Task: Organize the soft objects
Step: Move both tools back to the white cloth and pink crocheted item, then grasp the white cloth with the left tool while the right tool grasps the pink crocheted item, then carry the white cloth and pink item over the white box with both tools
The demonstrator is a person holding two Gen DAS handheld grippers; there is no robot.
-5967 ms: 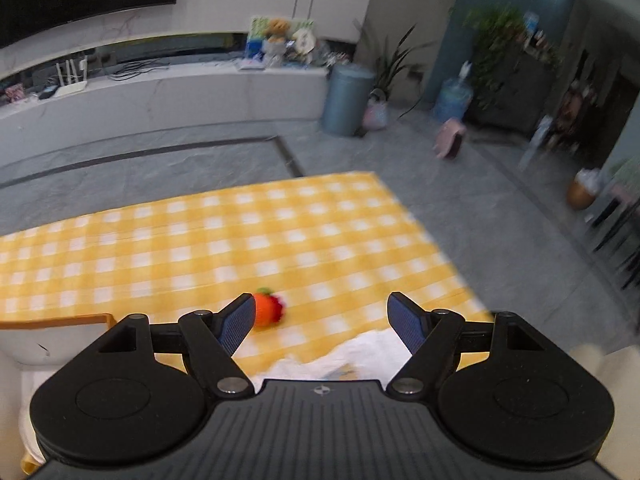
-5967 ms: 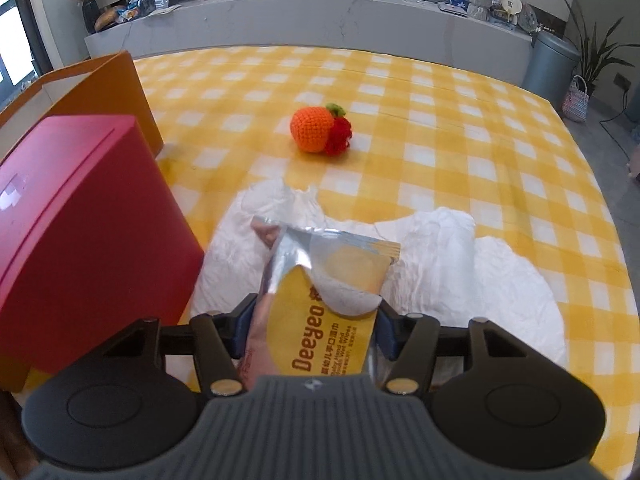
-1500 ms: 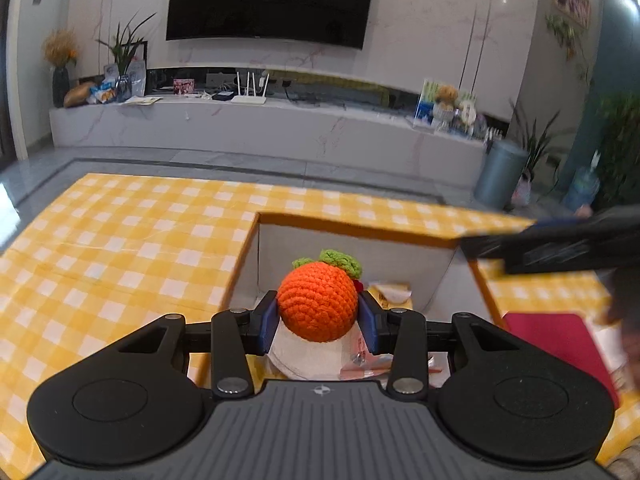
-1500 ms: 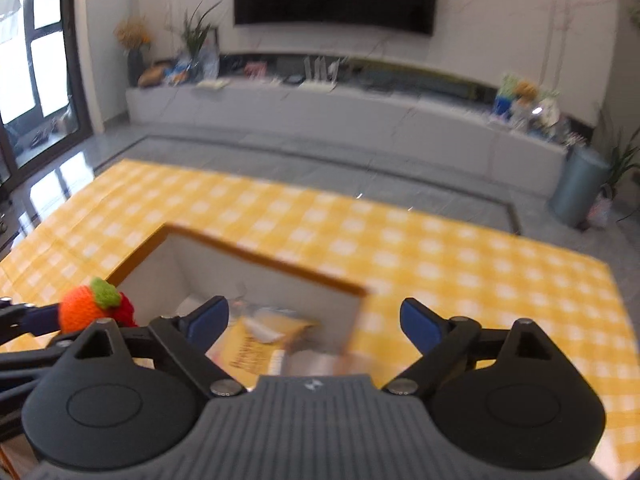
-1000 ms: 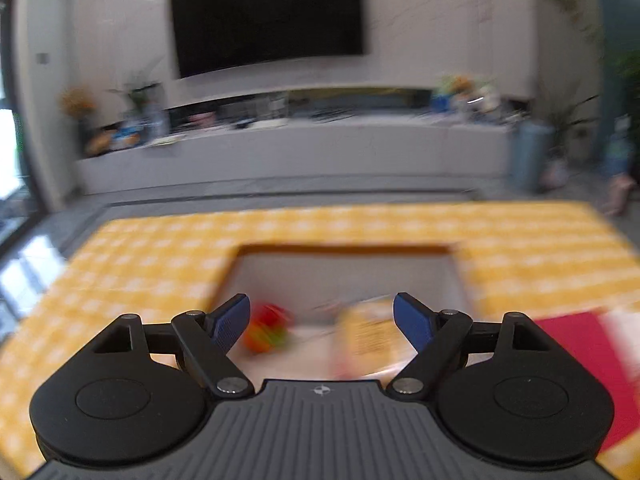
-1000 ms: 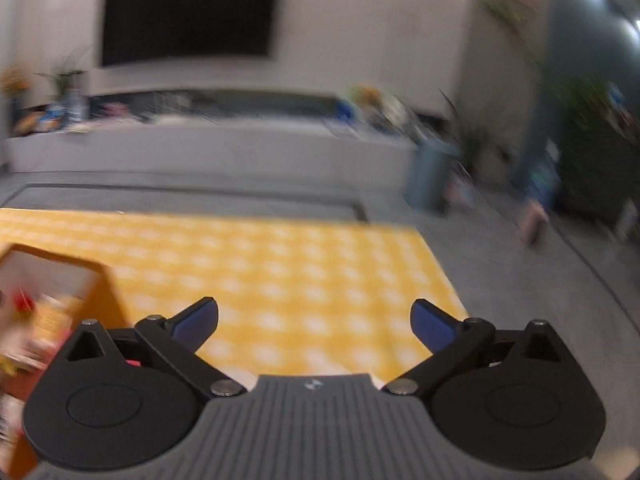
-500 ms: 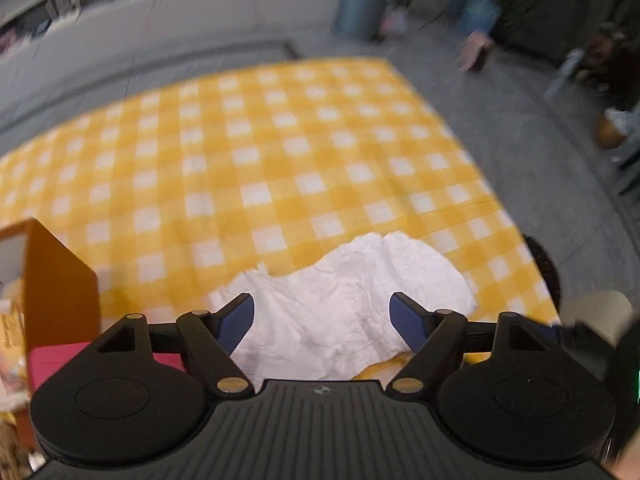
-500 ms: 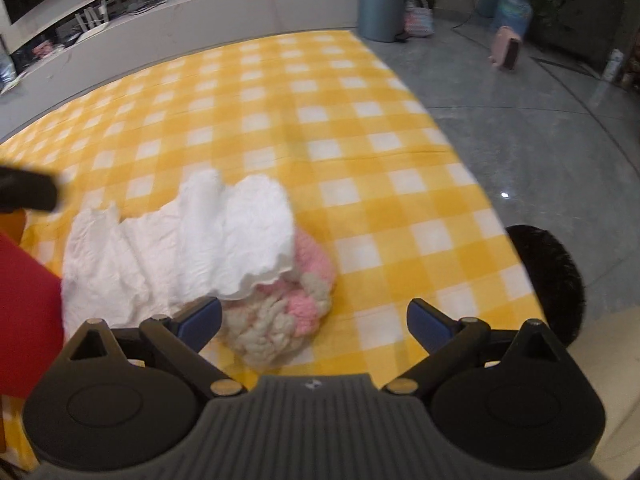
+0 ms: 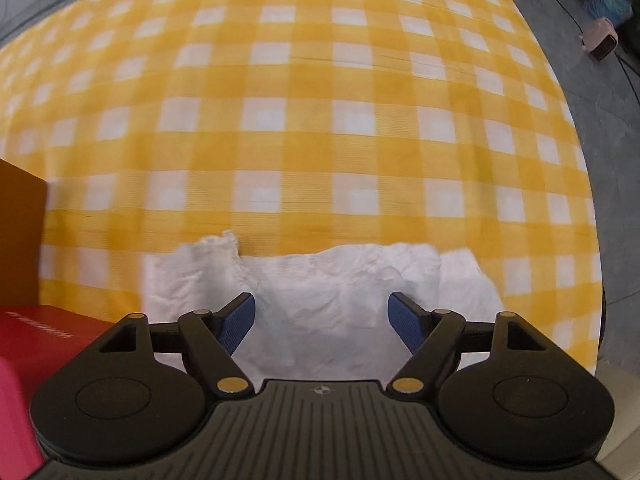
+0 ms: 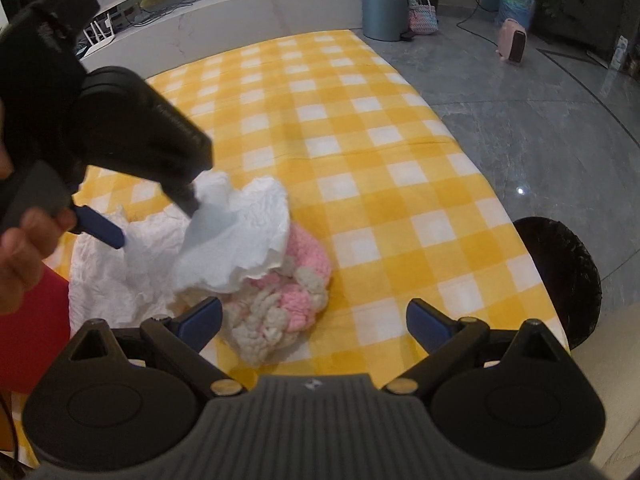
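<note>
Jaws, left: your left gripper (image 9: 322,318) stands wide apart and empty, pointing straight down over the white crumpled paper (image 9: 320,300). Nothing is pinched between the pads.
Jaws, right: your right gripper (image 10: 314,322) is also spread wide and holds nothing.
Task item, paper: it lies on the yellow checked bench (image 9: 304,120) near its front edge, spread left to right, with its long axis running across the line of the left jaws.
Task item, yarn: a pink and cream knitted bundle (image 10: 288,296) sits at the right end of the paper, partly under a raised fold of it, just beyond the right jaws and slightly left of their middle.
Key relation: the paper is directly below the left jaws, and the bundle is nearer your right hand. In the right wrist view one left finger (image 10: 100,226) hangs over the paper's left part; whether it touches cannot be told.
Surroundings: a red lid (image 9: 44,336) and an orange box wall (image 9: 20,232) stand at the left.
Judgement: the paper looks like the next pick for the left; lowering and closing should gather a fold.
Risk: thin sheet may slip or drag the bundle.
</note>
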